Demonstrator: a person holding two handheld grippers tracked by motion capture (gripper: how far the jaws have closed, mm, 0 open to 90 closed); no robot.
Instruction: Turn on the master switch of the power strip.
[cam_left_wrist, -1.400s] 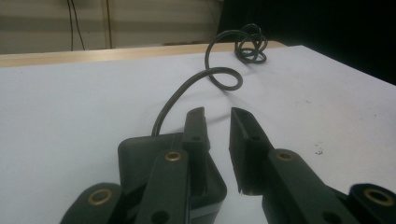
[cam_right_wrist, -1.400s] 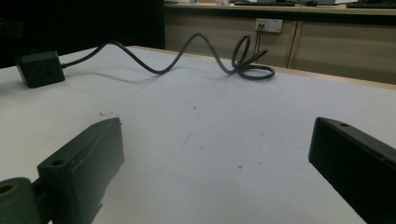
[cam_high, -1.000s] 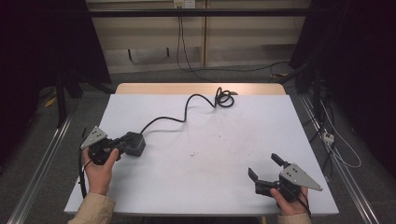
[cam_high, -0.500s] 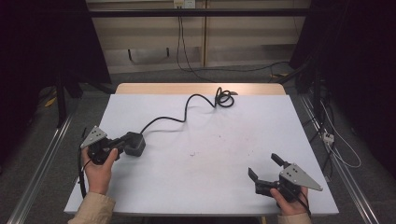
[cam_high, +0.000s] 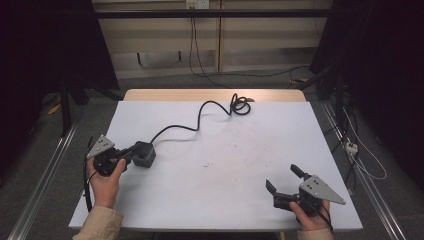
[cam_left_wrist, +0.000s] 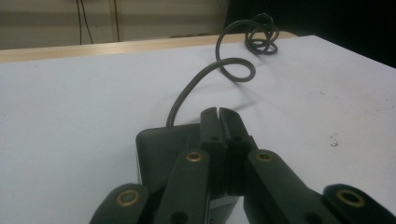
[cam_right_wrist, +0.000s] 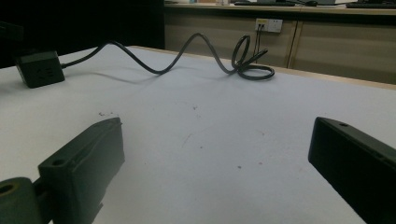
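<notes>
The left gripper (cam_high: 131, 152) sits at the worktop's (cam_high: 225, 200) left edge with its fingers (cam_left_wrist: 219, 128) having just closed until they meet, their tips lying over the top of the black box (cam_high: 144, 153) (a power adapter or socket cube, probably); nothing seems pinched between them, though the view is too tight to be sure. The cable (cam_high: 200, 112) runs from the box to a loose coil at the far edge. The right gripper (cam_high: 283, 181) rests near the right corner, fingers spread wide and empty. The work looks barely begun: box not lifted, cable not gathered
</notes>
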